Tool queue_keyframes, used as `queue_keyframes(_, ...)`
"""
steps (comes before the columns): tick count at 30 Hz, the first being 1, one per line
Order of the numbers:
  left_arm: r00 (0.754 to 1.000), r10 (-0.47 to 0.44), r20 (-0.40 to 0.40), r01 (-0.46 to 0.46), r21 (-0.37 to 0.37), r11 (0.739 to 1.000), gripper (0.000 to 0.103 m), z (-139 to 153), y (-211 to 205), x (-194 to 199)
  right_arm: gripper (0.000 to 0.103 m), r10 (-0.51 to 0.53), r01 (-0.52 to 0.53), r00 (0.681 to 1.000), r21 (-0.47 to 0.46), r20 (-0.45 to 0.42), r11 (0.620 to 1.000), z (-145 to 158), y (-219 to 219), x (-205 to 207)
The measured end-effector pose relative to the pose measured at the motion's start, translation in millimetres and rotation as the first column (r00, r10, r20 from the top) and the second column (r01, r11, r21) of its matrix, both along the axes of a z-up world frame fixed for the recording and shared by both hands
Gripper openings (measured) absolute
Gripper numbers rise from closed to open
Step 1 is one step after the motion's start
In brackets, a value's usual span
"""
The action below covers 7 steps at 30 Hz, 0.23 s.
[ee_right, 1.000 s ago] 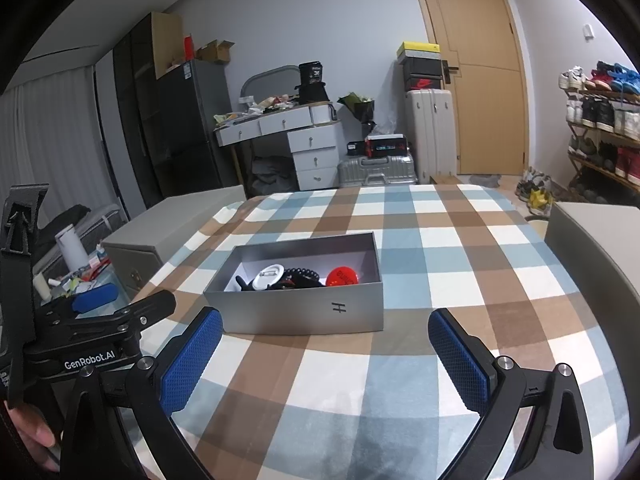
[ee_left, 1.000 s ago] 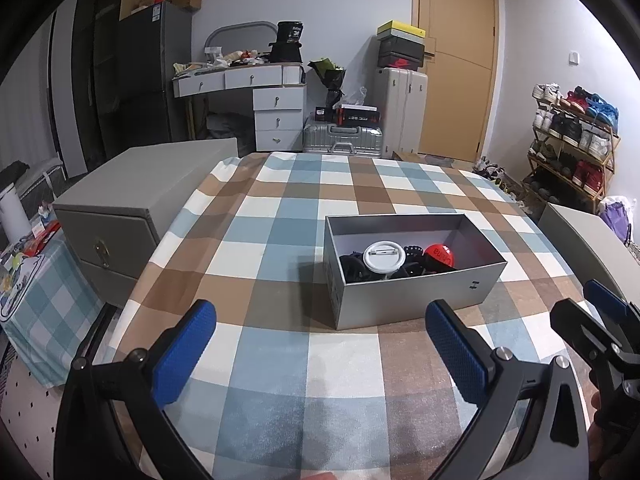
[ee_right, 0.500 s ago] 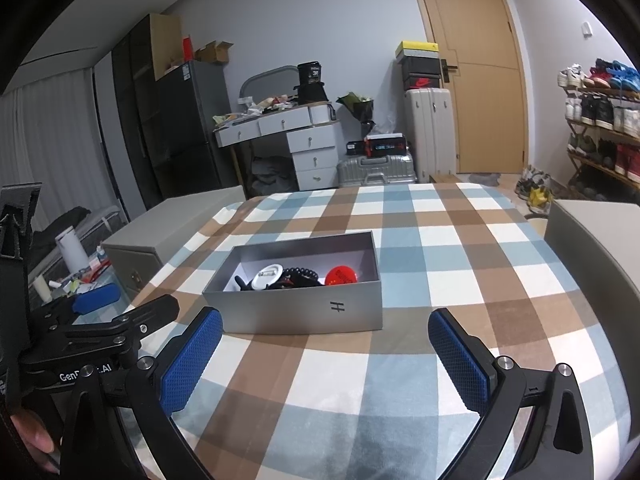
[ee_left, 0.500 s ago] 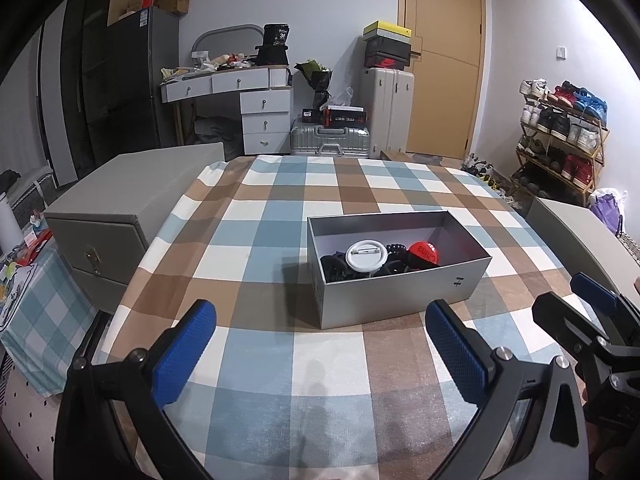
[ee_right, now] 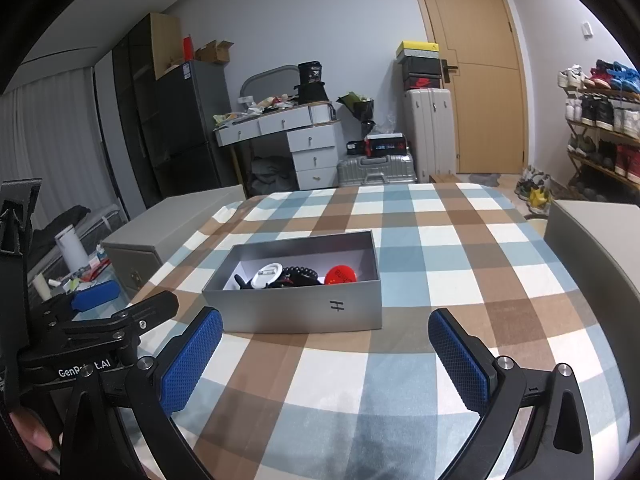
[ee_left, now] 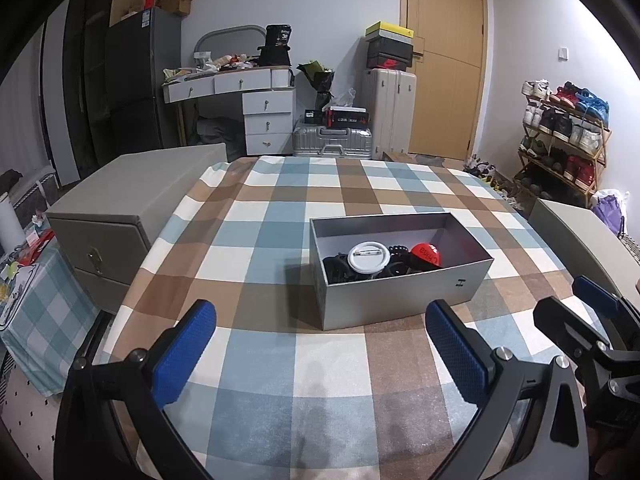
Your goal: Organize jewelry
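An open grey box [ee_left: 400, 300] stands on the checked tablecloth [ee_left: 280, 216]. Inside lie a white round badge [ee_left: 368, 256], a red round badge [ee_left: 426, 255] and black bead bracelets [ee_left: 340, 268]. The box also shows in the right wrist view [ee_right: 296, 312], with the white badge [ee_right: 267, 274], red badge [ee_right: 340, 275] and black beads [ee_right: 300, 271]. My left gripper [ee_left: 320, 354] is open and empty, in front of the box. My right gripper [ee_right: 326, 360] is open and empty, also in front of the box. Each gripper shows in the other's view, the right one [ee_left: 592, 320] and the left one [ee_right: 104, 308].
A grey drawer cabinet [ee_left: 120, 216] stands left of the table and another grey cabinet [ee_right: 592, 240] stands to the right. Behind are a white desk [ee_left: 248, 92], suitcases [ee_left: 390, 112], a door [ee_left: 440, 60] and a shoe rack [ee_left: 560, 136].
The left gripper has drawn back and tilted a little, so the box sits slightly left and farther in its view. The right gripper has barely moved. Both stay open.
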<state>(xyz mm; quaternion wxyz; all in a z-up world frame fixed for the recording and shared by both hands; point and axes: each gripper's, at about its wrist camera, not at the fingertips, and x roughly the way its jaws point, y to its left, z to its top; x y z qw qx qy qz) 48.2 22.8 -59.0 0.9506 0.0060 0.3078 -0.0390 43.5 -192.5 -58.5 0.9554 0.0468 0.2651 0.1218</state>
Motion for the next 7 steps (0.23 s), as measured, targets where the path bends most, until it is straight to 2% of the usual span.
queue_keyframes(7,1.0,0.015,-0.01,-0.015,-0.024,1.0,0.102,-0.4,5.1,1.9,0.103,-0.002,0.002,1.0,-0.002,-0.004,1.0,-1.5,-0.8,-0.6)
